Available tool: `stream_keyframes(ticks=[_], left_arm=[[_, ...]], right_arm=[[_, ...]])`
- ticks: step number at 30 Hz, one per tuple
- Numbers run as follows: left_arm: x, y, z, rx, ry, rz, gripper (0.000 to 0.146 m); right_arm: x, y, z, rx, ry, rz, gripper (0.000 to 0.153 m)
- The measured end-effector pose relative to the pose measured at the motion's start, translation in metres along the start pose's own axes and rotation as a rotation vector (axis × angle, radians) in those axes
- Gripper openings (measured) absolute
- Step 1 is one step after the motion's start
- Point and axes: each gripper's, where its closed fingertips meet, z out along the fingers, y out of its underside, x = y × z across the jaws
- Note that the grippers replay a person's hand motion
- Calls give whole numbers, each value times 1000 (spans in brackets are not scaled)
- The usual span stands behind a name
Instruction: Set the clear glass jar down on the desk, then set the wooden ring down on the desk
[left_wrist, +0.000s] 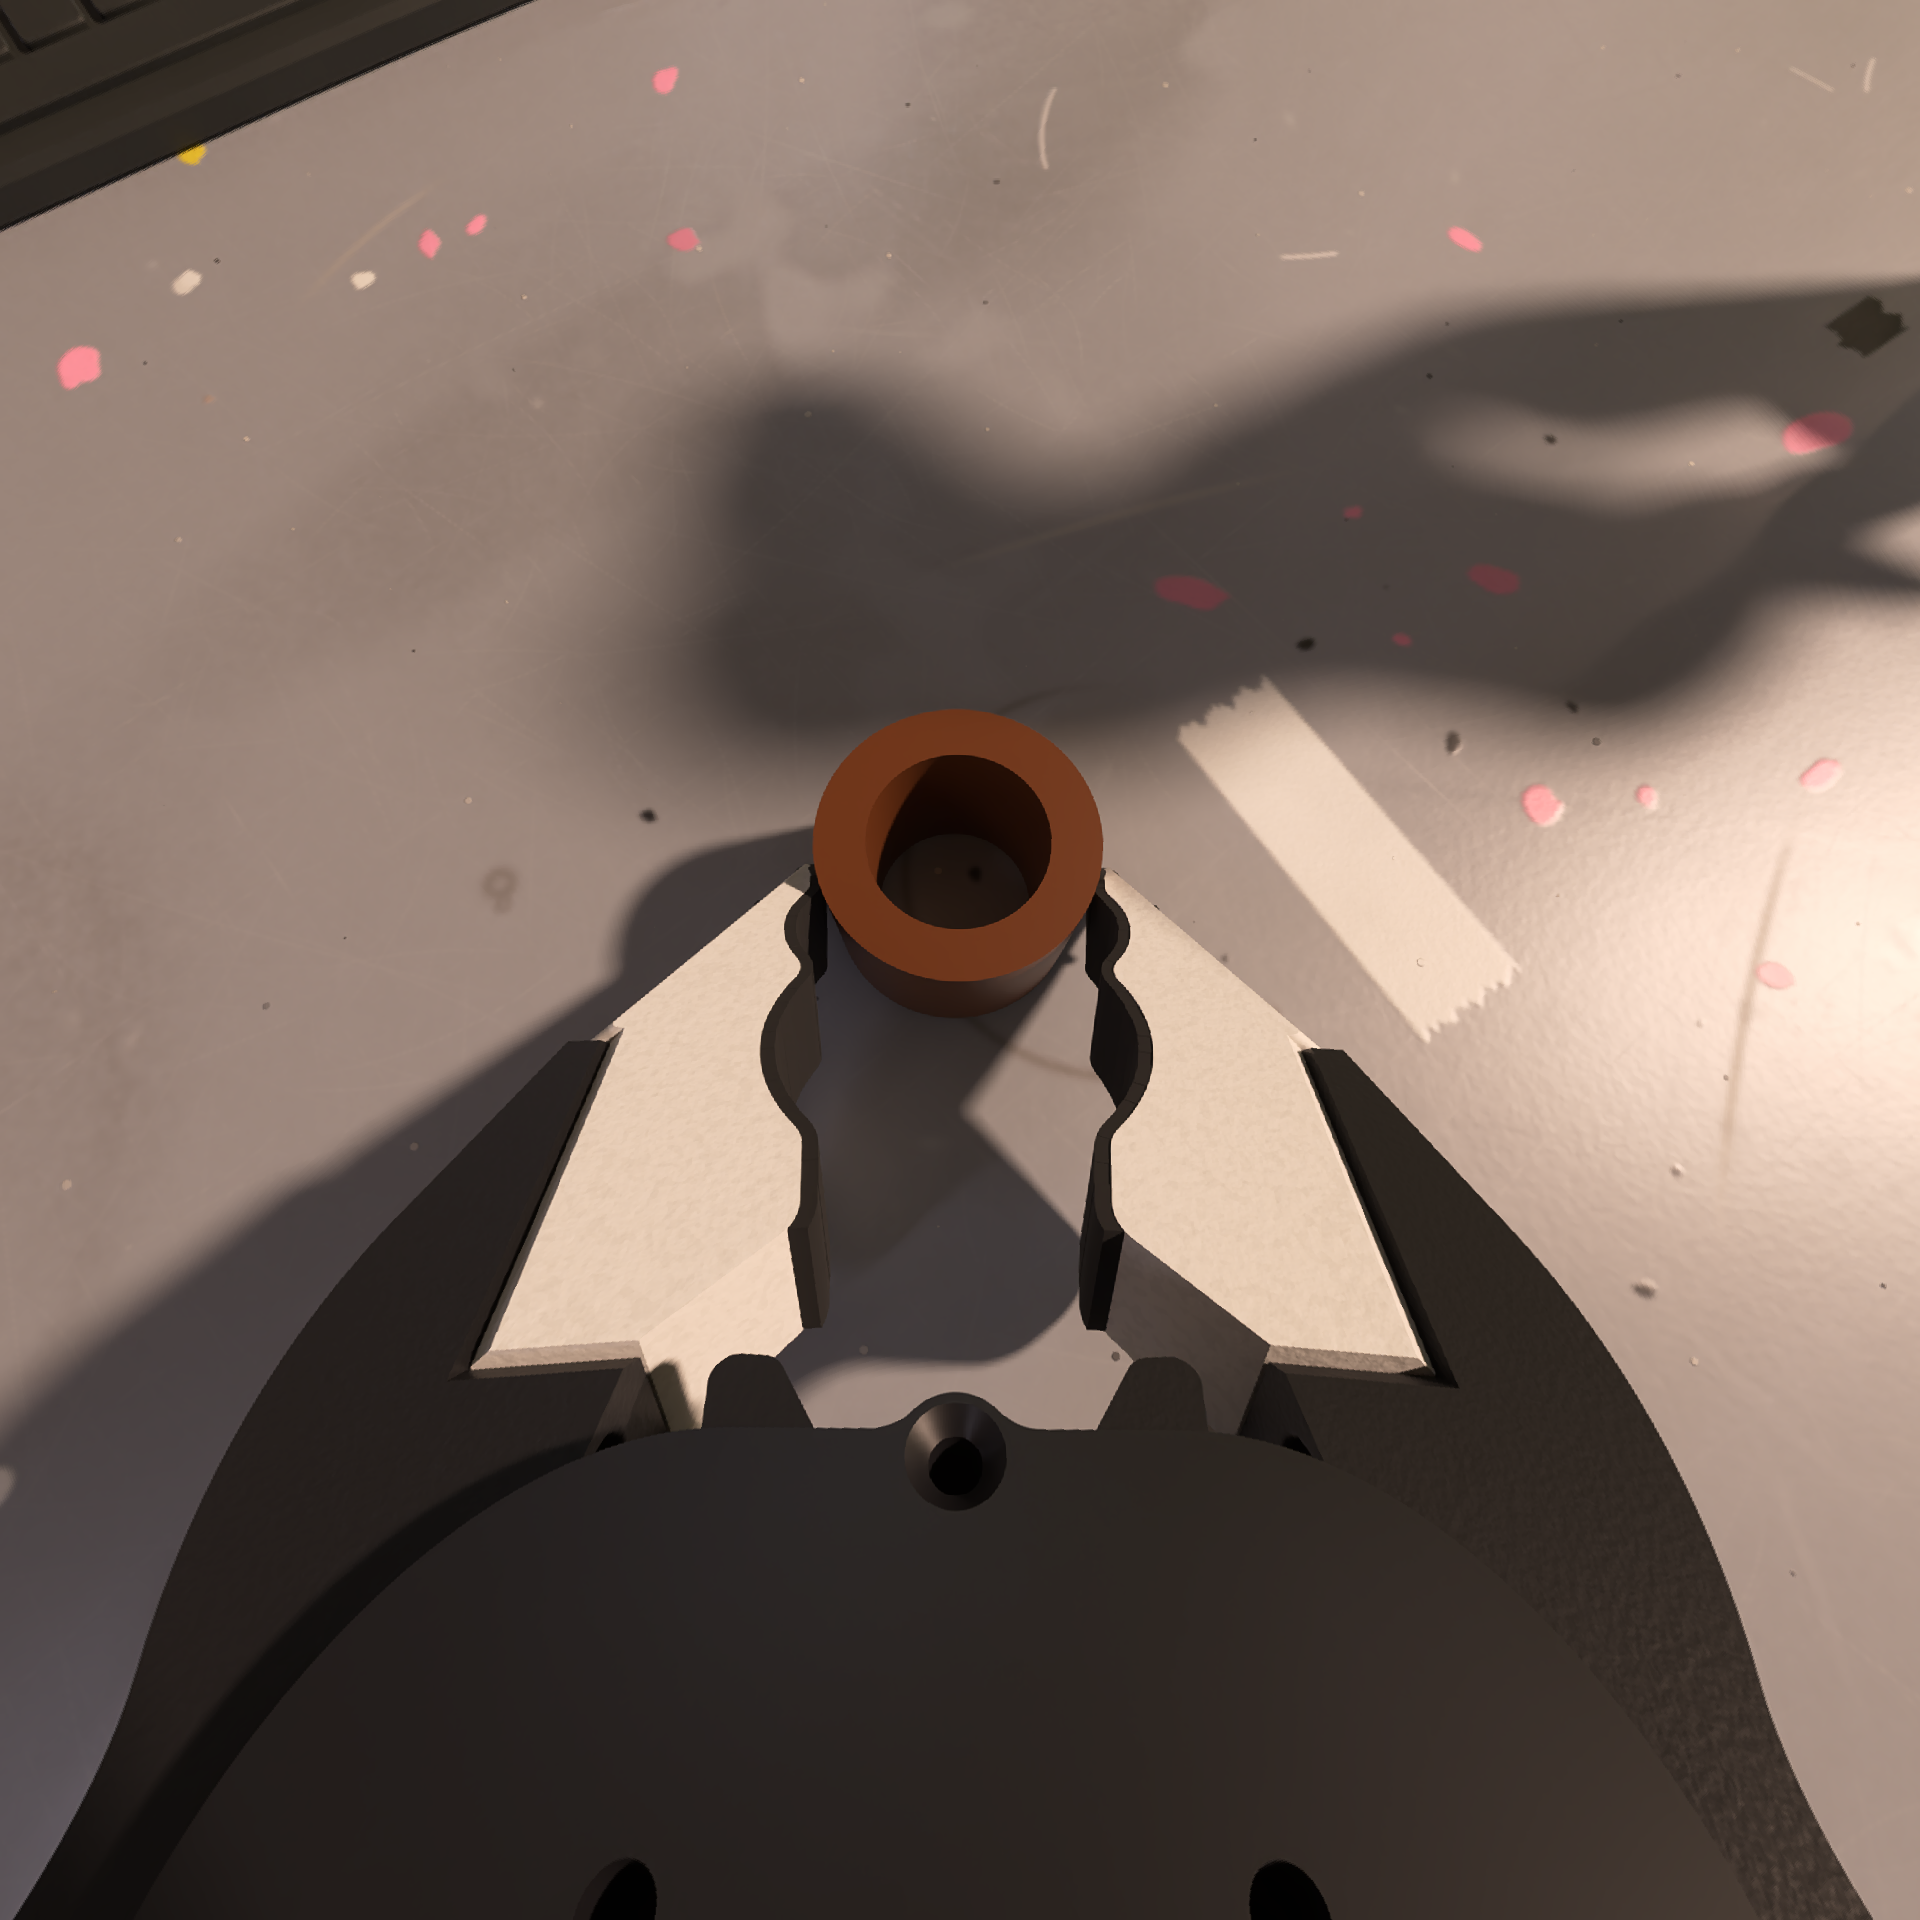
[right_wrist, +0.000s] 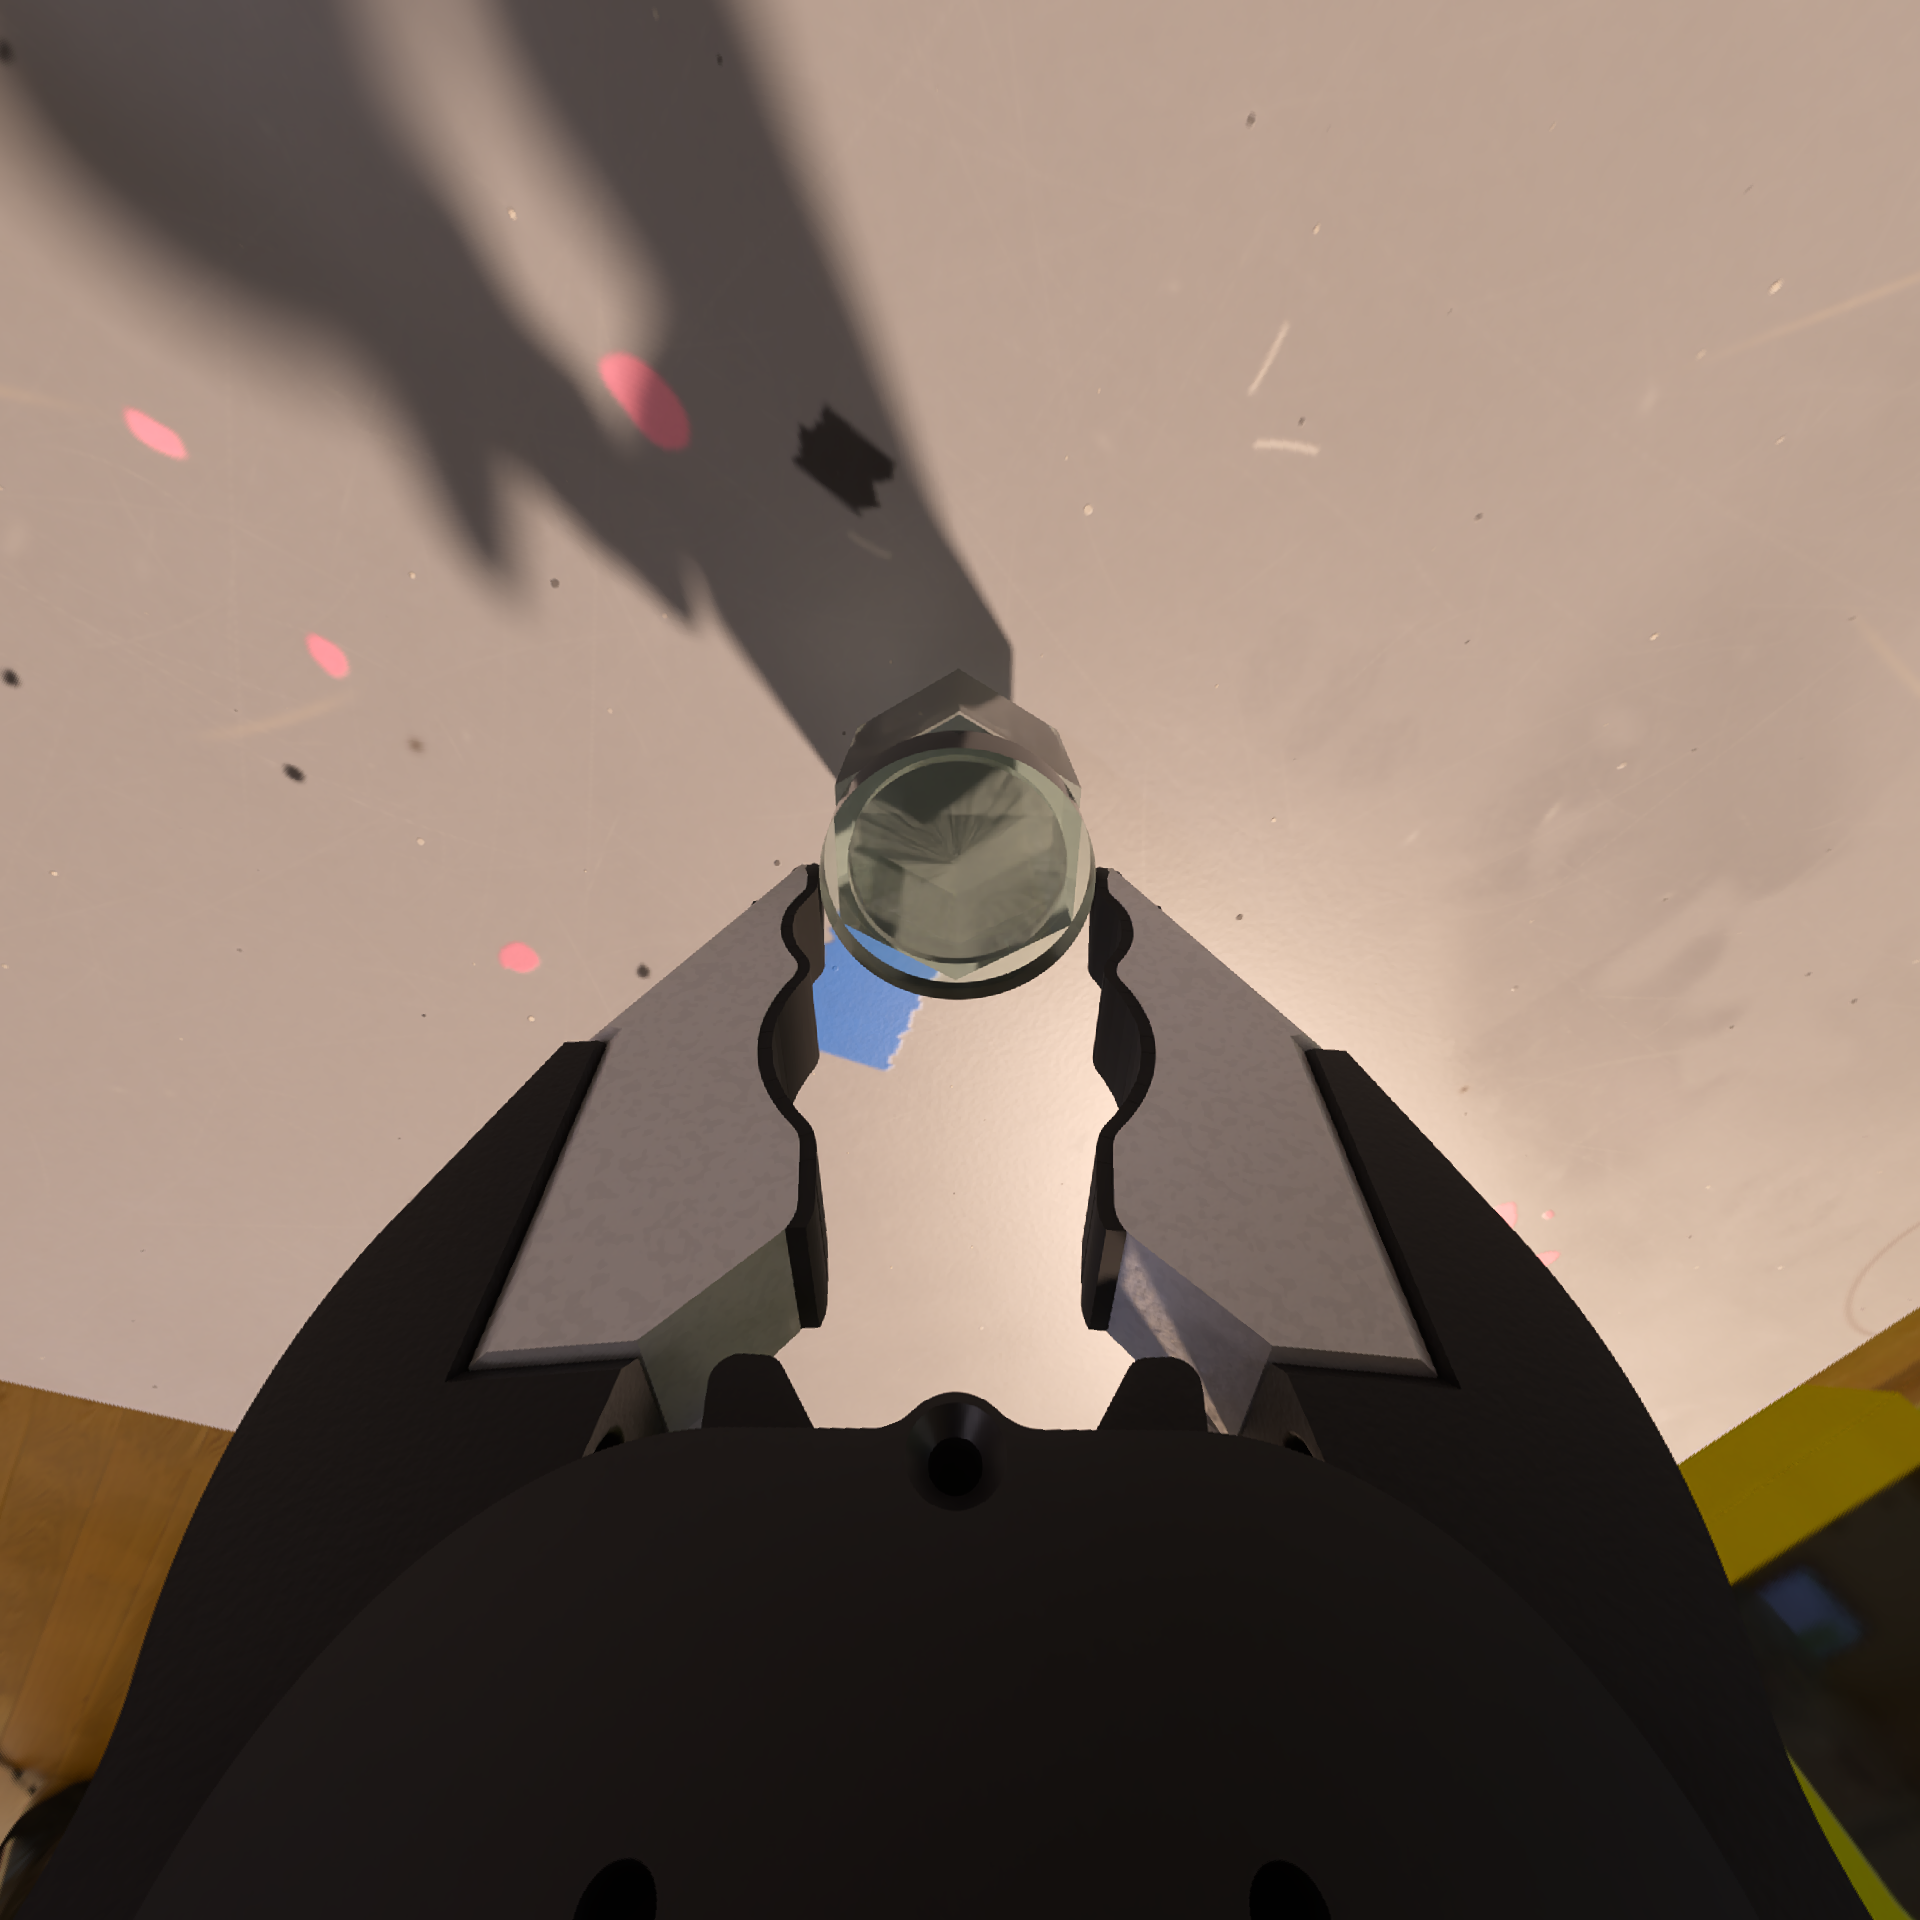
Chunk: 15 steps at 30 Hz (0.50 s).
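My left gripper (left_wrist: 956, 896) is shut on the wooden ring (left_wrist: 956, 732), a thick brown ring held between the fingertips with its hole facing the camera. It hangs over the grey speckled desk (left_wrist: 416, 644). My right gripper (right_wrist: 956, 883) is shut on the clear glass jar (right_wrist: 956, 831), gripped at its round rim, with its faceted body pointing away toward the desk (right_wrist: 1455, 520). The shadow on the desk meets the jar's far end. I cannot tell whether the jar touches the desk.
A dark keyboard edge (left_wrist: 156, 62) lies at the far left. A white tape strip (left_wrist: 1340, 862) lies right of the ring. A black tape scrap (right_wrist: 844, 457) and a blue tape piece (right_wrist: 862, 1013) lie near the jar. The desk's near edge shows wooden floor (right_wrist: 94, 1507) and a yellow object (right_wrist: 1808, 1475) beyond it.
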Motion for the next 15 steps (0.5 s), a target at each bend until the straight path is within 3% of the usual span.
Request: stream_keyframes(ticks=[5,15], left_arm=[[1,0,0,-1,5,1,50],[1,0,0,-1,0,4,50]], right_arm=[[-5,11,8,-82,-33,29,51],[-15,18,5,-93,-102,102,57]])
